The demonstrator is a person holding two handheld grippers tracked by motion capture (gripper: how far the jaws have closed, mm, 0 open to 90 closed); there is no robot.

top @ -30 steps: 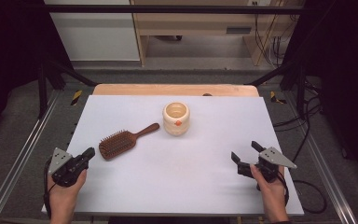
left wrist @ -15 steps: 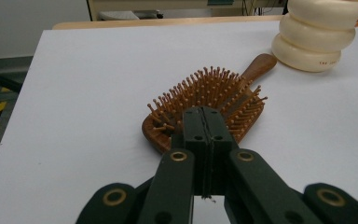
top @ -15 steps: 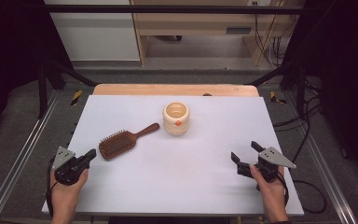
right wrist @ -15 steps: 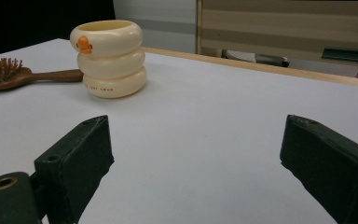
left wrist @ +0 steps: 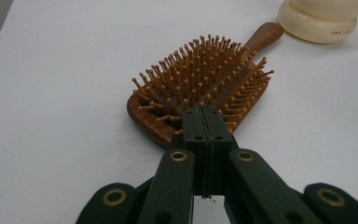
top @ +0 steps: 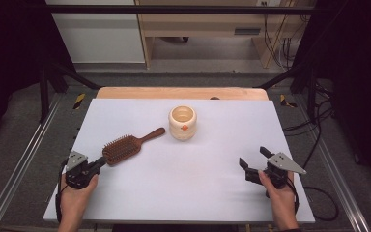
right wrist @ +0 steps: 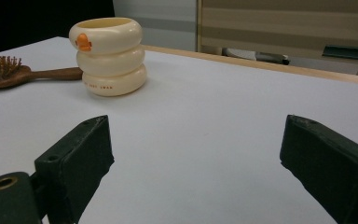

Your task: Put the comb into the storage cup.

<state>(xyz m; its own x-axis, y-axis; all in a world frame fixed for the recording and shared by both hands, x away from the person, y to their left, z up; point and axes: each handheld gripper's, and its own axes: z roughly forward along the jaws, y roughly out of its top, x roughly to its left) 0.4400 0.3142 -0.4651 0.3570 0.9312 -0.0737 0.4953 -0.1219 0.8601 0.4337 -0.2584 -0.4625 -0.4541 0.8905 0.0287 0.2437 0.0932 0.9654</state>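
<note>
Your left gripper (top: 98, 165) sat at the lower left of the high view, jaws clenched flat together with nothing between them, tips just at the near rim of the hairbrush (top: 123, 149). In the left gripper view the closed tips (left wrist: 204, 122) overlapped the brush head (left wrist: 200, 88), bristles up; whether they touched the wood I could not tell. The brush lay left of centre on the white table (top: 183, 193), its handle slanting up and right toward the cream ringed cup (top: 182, 122), handle end near the cup's base but apparently apart. Your right gripper (top: 253, 158) rested at the lower right, jaws released wide and empty, well apart from everything; its own view had the cup (right wrist: 109, 55) at upper left. Judgement: with the jaws clamped you were set to nudge, not to grasp. If a pick-up was intended, you would have done better to open first, then straddle the head's narrow sides or go for the handle, since the bristles give a poor seat for the pads. A push along the brush's axis risked driving the handle into the cup, so a slow, low approach looked wise.
</note>
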